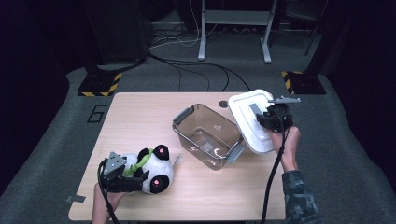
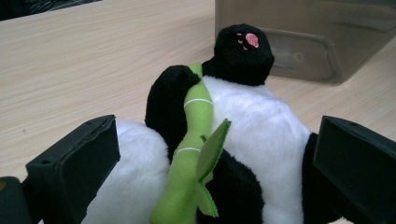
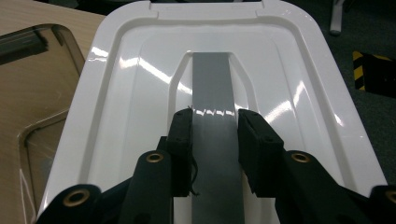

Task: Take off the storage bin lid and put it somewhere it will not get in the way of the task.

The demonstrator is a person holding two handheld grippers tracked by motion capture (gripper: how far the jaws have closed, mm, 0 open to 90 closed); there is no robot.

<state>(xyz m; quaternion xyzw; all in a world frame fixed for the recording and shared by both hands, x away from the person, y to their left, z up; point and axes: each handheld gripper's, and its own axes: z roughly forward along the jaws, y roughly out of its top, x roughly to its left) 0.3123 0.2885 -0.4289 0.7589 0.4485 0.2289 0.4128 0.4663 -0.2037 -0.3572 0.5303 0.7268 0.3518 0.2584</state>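
- Left gripper (image 1: 140, 175) low at the near left corner of the tabletop (image 1: 140, 112), jaws spread wide and set on either side of a plush panda (image 1: 154, 170).
- In the left gripper view, black jaws pressed into the white fur at both flanks, so pinching the panda (image 2: 252, 126) across its body.
- Panda lying on the tabletop, a green felt bamboo stalk (image 2: 194, 154) with a leaf laid along its front, one black paw with a pink pad (image 2: 243, 51) pointing toward the bin.
- Clear plastic bin (image 1: 208, 135) standing open near the middle of the tabletop, turned at an angle to the edges, grey latch handles at two ends.
- Bin well apart from the panda in the high view; just beyond the raised paw in the left gripper view (image 2: 327, 42).
- Right gripper (image 1: 261, 119) at the right edge of the tabletop, beyond the bin, held in a hand (image 1: 286, 142) with a camouflage sleeve (image 1: 299, 196).
- Jaws drawn in narrow on the grey handle strip (image 3: 212, 121) running down the middle of a white lid (image 3: 130, 93), one pad against each side of the strip: pinching the lid by its handle.
- Lid (image 1: 245, 121) tilted, lying partly over the right end of the bin and partly past the right edge of the tabletop.
- Black cables trailing from both grippers toward the near edge.
- Floor beyond the far edge grey, with loose cables (image 1: 196, 65) and yellow-black hazard plates (image 1: 100, 86).
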